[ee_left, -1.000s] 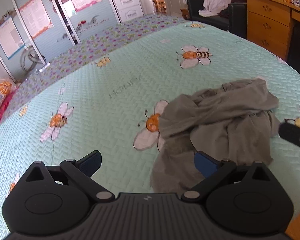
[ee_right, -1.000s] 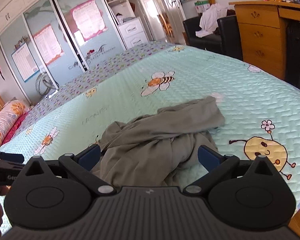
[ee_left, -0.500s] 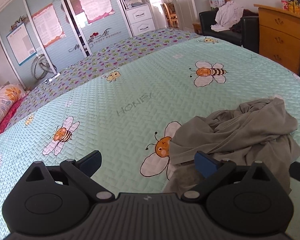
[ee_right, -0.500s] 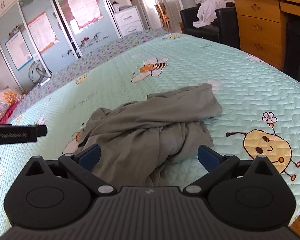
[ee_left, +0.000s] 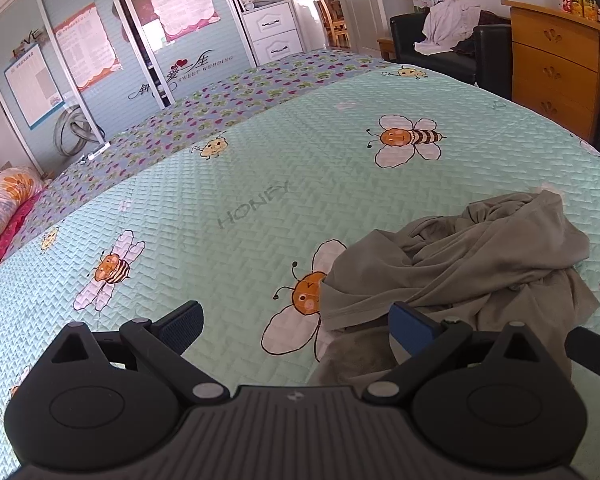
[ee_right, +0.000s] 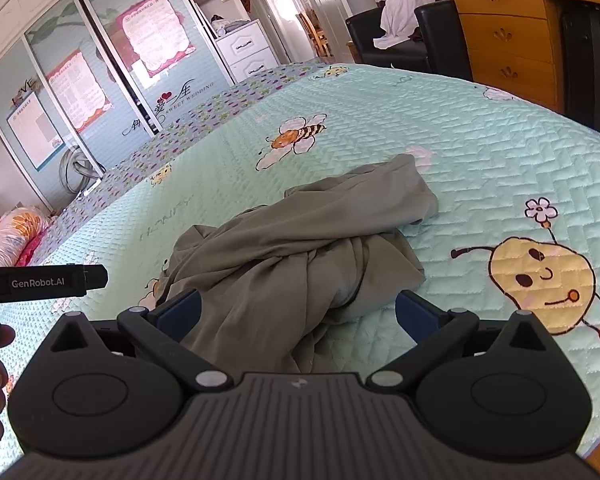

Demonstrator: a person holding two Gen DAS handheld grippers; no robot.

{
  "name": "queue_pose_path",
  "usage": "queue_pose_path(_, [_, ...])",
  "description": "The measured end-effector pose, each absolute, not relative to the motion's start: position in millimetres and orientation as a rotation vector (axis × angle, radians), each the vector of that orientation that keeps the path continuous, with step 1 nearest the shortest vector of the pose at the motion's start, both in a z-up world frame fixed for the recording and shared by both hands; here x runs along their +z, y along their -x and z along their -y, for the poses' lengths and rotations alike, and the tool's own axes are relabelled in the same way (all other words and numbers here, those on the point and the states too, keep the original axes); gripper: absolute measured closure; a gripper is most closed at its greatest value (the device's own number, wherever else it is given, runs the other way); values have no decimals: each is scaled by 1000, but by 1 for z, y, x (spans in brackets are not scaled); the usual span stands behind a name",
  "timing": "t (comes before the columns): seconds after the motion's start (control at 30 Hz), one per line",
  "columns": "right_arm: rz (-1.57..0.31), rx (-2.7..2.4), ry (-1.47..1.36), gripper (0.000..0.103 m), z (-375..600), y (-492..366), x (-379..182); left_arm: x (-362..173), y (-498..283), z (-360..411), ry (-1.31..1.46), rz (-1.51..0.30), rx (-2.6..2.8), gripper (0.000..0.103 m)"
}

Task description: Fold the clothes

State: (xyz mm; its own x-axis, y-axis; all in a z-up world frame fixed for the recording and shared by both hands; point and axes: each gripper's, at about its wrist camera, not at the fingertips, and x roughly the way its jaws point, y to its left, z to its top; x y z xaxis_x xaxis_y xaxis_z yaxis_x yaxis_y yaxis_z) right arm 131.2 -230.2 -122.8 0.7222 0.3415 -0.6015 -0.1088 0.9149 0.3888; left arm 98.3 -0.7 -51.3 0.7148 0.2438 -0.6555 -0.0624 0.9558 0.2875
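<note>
garment (ee_right: 308, 248): olive-grey | crumpled, unfolded heap | lying on bee-print bedspread (ee_right: 480, 152)

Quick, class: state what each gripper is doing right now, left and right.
Left gripper: open, holding nothing, beside the grey garment.
Right gripper: open, holding nothing, fingers either side of the garment's near edge.

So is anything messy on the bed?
Yes, the grey garment lies in a crumpled, twisted heap on the bee-print bedspread, not spread flat. Both the left gripper and right gripper are open, holding nothing.
</note>
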Motion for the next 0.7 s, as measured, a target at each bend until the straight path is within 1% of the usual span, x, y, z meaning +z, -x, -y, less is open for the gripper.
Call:
queue_pose_path(0.43, [-717, 301, -350, 1, 215, -147, -128, -61, -112, -7, -261, -777, 189, 1])
queue_pose_path(0.6, [-715, 283, -352, 1, 223, -140, -135, -80, -112, -30, -207, -821, 201, 1])
queue_pose_path(0.67, [-712, 280, -382, 1, 231, -138, -138, -90, -113, -41, -145, -866, 177, 5])
queue_pose_path(0.7, [-713, 280, -402, 1, 234, -137, -139, -94, -114, -47, -104, -889, 151, 11])
